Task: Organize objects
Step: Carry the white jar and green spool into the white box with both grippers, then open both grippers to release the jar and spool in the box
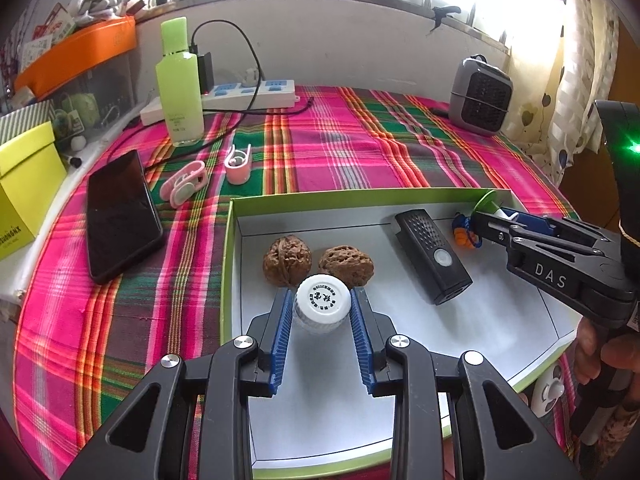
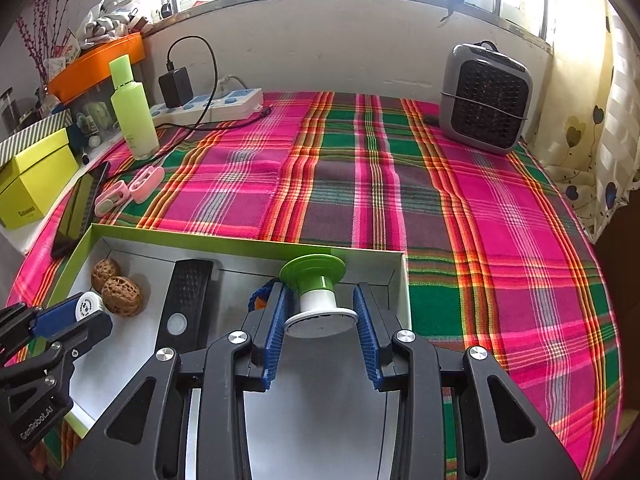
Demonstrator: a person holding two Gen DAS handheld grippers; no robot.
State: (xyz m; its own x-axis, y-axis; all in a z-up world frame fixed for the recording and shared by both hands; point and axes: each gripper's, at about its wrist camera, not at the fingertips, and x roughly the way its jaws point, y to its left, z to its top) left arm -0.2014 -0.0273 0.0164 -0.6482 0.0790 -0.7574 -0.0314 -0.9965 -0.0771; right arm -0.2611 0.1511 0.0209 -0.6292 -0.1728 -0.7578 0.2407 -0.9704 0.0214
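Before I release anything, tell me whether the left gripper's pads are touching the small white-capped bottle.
Cannot tell. In the left wrist view the left gripper brackets the white-capped bottle, its blue pads right at the cap's edges, but neither contact nor gap shows plainly.

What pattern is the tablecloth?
Pink, green and orange plaid tablecloth, clearest in the right wrist view.
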